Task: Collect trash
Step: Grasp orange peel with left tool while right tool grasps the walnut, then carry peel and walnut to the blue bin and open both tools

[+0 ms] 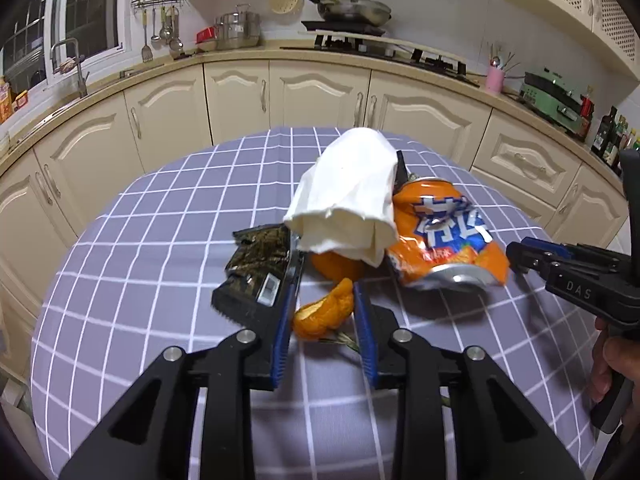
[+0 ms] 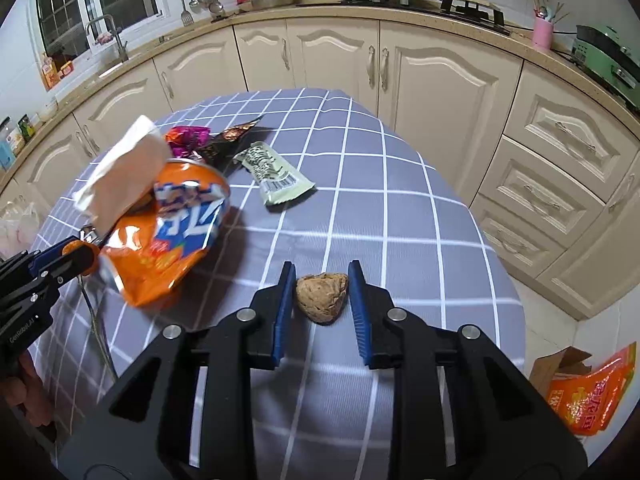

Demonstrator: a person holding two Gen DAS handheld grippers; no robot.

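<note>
The left tool point(image 1: 324, 312) pinches the orange peel point(image 1: 326, 314) low in the middle. The right tool point(image 2: 321, 298) pinches the brown lump point(image 2: 321, 297) on the tabletop point(image 2: 400, 220).

Even, bright indoor light from above; window point(image 1: 92, 8) panes are dark, with one small blown-out patch at top left. Soft short shadows under the can point(image 2: 168, 236) and wrapper point(image 2: 276, 176); mild glare on the can's crushed metal and on the pan point(image 1: 352, 8). Strong fisheye bend curves the counter point(image 1: 240, 50) and cabinets, corners vignette to black, focus sharp throughout, no motion blur.
</note>
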